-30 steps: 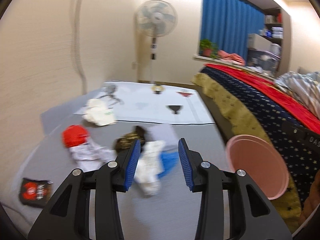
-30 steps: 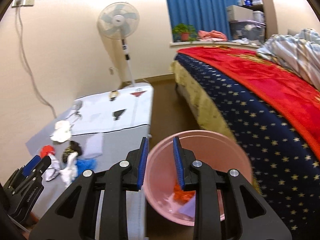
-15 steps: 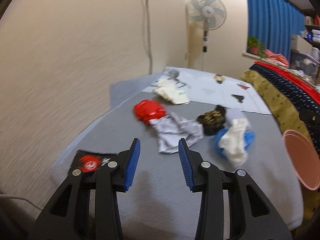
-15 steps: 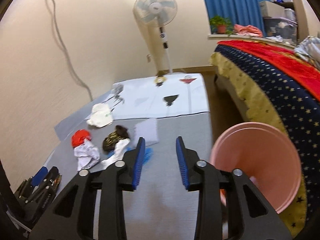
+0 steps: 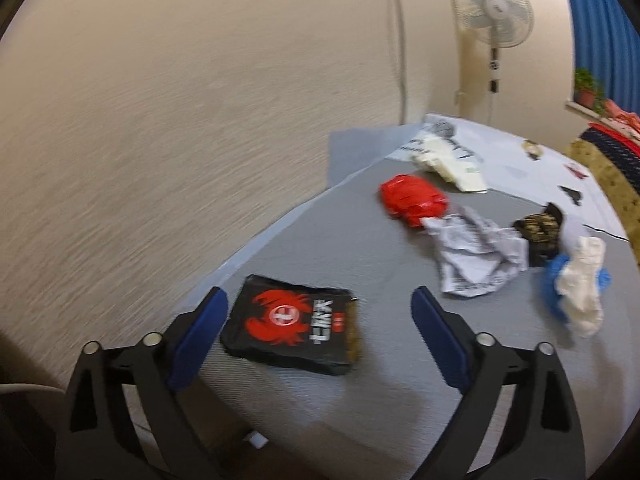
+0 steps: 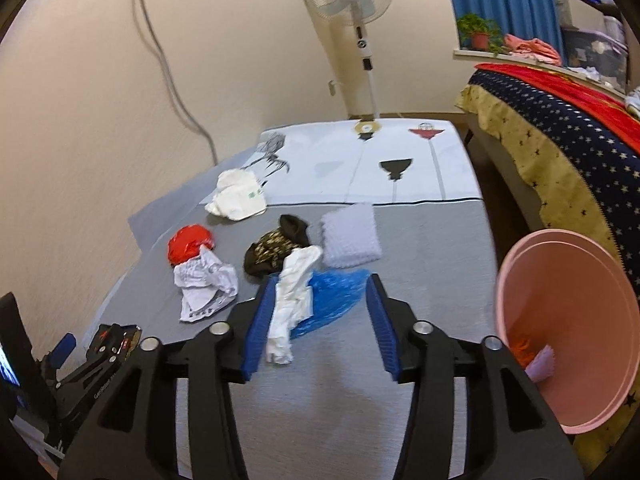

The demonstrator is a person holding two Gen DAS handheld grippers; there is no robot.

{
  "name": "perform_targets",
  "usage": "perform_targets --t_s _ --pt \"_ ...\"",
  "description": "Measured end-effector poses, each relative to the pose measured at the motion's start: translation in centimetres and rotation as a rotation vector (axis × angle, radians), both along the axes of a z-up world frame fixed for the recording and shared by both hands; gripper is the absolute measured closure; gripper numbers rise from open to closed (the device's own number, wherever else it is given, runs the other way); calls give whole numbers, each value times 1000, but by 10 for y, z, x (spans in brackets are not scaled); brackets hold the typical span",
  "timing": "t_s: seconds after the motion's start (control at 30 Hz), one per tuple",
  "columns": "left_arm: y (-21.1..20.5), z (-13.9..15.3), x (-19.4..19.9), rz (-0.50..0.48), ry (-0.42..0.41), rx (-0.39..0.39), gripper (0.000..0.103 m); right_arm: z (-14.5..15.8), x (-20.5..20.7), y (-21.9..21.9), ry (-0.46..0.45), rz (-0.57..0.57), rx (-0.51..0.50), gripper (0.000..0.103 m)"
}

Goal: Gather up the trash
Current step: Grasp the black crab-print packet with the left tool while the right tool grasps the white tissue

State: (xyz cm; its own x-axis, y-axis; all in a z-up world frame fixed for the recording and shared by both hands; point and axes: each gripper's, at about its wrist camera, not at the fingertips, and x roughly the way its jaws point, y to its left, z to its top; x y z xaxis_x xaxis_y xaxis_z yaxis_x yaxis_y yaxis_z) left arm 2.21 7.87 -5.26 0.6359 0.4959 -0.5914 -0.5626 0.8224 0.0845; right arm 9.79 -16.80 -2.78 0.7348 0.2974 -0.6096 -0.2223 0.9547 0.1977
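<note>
Trash lies on a grey mat (image 5: 304,240). A black and red snack wrapper (image 5: 292,328) lies between the wide-open jaws of my left gripper (image 5: 318,312), which is empty just above it. My right gripper (image 6: 320,312) is open and empty, with a white crumpled wrapper (image 6: 294,288) and a blue plastic piece (image 6: 332,300) between its jaws. A pink bin (image 6: 568,332) stands tilted at the right with some trash inside. A red wrapper (image 6: 188,242), crumpled printed paper (image 6: 204,284), a dark patterned wrapper (image 6: 272,250) and a pale square sheet (image 6: 350,240) lie farther on.
A white crumpled bag (image 6: 238,196) sits at the edge of a white printed mat (image 6: 360,168). A standing fan (image 6: 352,4) is by the far wall. A bed with a starred cover (image 6: 560,136) runs along the right. A beige wall (image 5: 160,120) is close on the left.
My left gripper swung left and down to the black and red wrapper and opened wider. My right gripper left the pink bin, moved over the white and blue trash and opened wider.
</note>
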Motion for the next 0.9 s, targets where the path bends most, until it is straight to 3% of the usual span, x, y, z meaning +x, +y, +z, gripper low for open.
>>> perform_targets --t_s 0.27,0.47,0.57,0.63,0.67,0.73,0.8,0.9 --pt "19 -15 5 79 53 -56 8 -19 10 33 53 62 -42 47" --pt "25 -29 16 65 102 -94 9 -37 16 45 101 86 -79 47" --pt "27 -33 18 63 102 -129 20 -43 19 45 122 81 -93 49" --pt "22 -32 20 32 97 -122 24 -45 20 44 131 80 -89 61" --pt "19 -31 20 21 94 -116 30 -45 20 44 133 80 -93 65" --pt "15 -28 23 -5 90 -109 35 -45 20 44 136 84 -97 82" --pt "12 -25 22 -20 80 -109 37 -45 20 42 139 84 -94 91" --pt "7 -21 19 -53 67 -118 39 -42 18 36 132 74 -82 93"
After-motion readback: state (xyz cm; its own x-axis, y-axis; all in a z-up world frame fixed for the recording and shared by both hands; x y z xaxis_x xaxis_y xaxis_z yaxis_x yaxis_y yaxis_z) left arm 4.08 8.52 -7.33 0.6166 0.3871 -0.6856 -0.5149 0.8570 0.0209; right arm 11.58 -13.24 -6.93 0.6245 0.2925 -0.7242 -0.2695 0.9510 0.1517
